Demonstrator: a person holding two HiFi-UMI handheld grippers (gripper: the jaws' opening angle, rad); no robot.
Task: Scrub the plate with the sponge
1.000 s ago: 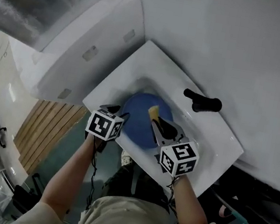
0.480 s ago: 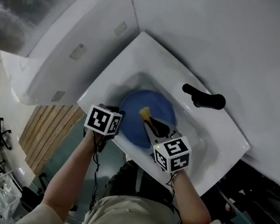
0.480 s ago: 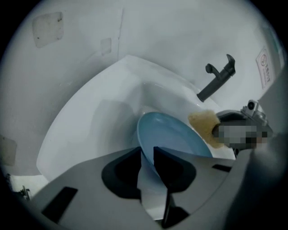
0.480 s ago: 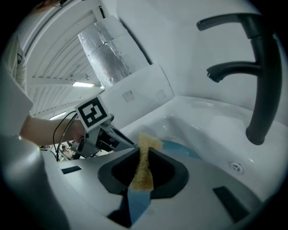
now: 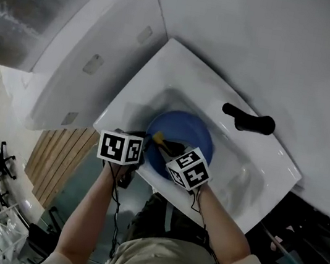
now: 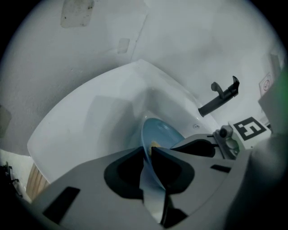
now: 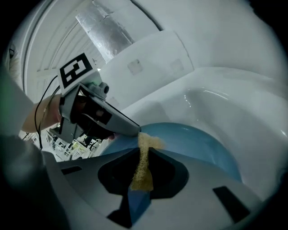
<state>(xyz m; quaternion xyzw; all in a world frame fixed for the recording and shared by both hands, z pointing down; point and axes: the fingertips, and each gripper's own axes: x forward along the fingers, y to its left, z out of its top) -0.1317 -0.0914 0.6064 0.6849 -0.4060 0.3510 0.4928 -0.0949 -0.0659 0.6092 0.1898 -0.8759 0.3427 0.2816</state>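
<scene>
My left tool [image 5: 143, 140] sits at the near-left edge of the plate [image 5: 185, 131], just left of center in the head view. In the left gripper view its jaws are closing on the plate's [image 6: 160, 134] rim. The thin blue edge runs straight down between them, and the tips of the left tool [image 6: 150, 152] look to be against both faces of it. The plate is blue and lies in the bowl of the white sink [image 5: 176, 58], tipped up toward me on the side I have hold of. My right tool [image 5: 164, 145] reaches in from the lower right of the head view. It is clamped on the sponge [image 5: 158, 138], a thin yellow strip. In the right gripper view the sponge [image 7: 144, 162] stands upright between the jaws of that tool [image 7: 144, 155], with its top end poking out past the tips over the plate's [image 7: 198, 144] surface. That view also shows the left tool [image 7: 120, 126] coming in from the left of the frame, its tip right beside the sponge's top end. The two tools are close together over the plate's left part. A black faucet handle [image 5: 248, 120] sits on the sink's far rim, to the right of center.
</scene>
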